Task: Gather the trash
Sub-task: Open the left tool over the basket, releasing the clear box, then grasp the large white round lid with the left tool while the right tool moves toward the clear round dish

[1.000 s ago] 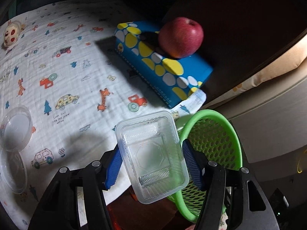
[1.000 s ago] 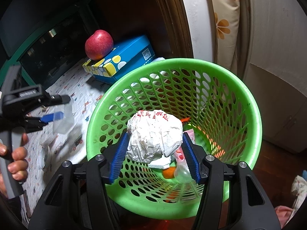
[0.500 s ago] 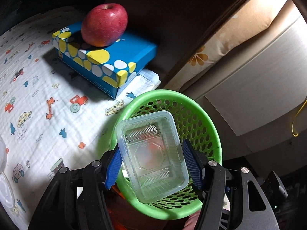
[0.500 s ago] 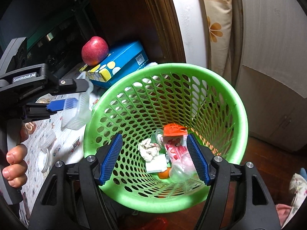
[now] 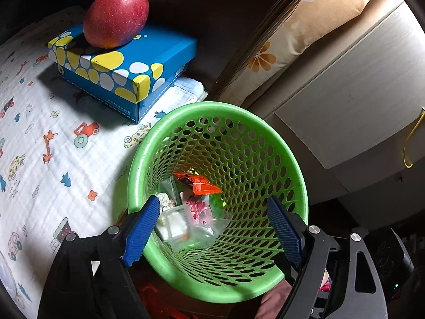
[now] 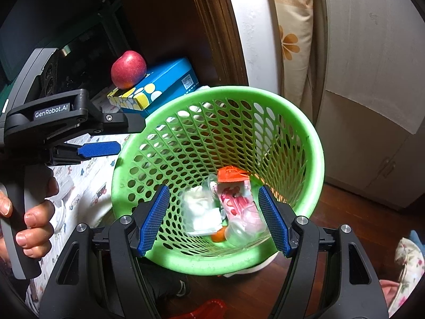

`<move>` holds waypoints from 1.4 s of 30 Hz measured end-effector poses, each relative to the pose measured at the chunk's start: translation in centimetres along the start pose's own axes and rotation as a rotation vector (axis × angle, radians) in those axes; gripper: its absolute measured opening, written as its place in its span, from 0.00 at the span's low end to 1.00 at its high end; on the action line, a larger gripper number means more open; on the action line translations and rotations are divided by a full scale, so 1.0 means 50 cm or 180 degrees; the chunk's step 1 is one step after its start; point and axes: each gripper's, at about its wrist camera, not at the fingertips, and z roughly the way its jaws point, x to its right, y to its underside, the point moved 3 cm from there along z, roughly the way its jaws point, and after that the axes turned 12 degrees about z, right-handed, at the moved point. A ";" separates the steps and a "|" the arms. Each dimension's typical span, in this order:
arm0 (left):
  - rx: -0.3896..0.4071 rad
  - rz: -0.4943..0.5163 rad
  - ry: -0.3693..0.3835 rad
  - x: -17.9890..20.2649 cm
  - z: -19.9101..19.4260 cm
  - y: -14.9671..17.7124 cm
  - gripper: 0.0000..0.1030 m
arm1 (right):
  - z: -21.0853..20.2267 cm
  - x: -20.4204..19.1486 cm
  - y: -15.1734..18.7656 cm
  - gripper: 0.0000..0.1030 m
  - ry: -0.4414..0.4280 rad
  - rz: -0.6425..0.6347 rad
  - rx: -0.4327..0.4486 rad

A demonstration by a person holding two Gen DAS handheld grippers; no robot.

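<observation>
We tilt both hand-held grippers down over the green basket (image 5: 265,138): left hand-held gripper (image 5: 213,228) just spread, empty; right hand-held gripper (image 6: 213,218) spread, empty. Trash (image 6: 233,199) lies inside; apple (image 5: 116,17) tops the box (image 5: 148,61) nearby

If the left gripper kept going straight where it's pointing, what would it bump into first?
Probably the clear plastic tub lying on the trash inside the green basket. The left gripper is open and empty, aimed down into the basket's mouth. Depth is hard to judge, so it might graze the near rim first.
</observation>
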 end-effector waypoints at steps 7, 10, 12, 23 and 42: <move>0.0130 0.0045 -0.0220 -0.048 -0.065 0.017 0.77 | -0.008 -0.040 -0.001 0.67 -0.0103 -0.0120 0.0020; 0.0187 -0.0006 -0.0360 -0.083 -0.100 0.029 0.78 | -0.009 -0.069 0.001 0.76 -0.0167 -0.0196 0.0040; 0.0213 -0.0039 -0.0476 -0.111 -0.124 0.039 0.80 | -0.005 -0.090 0.000 0.76 -0.0205 -0.0262 0.0037; 0.0304 -0.0343 -0.1175 -0.282 -0.227 0.159 0.87 | 0.030 -0.209 0.012 0.76 -0.0458 -0.0531 -0.0079; -0.0110 -0.0489 -0.1423 -0.461 -0.241 0.377 0.92 | 0.094 -0.401 0.072 0.77 -0.0820 -0.0999 -0.0393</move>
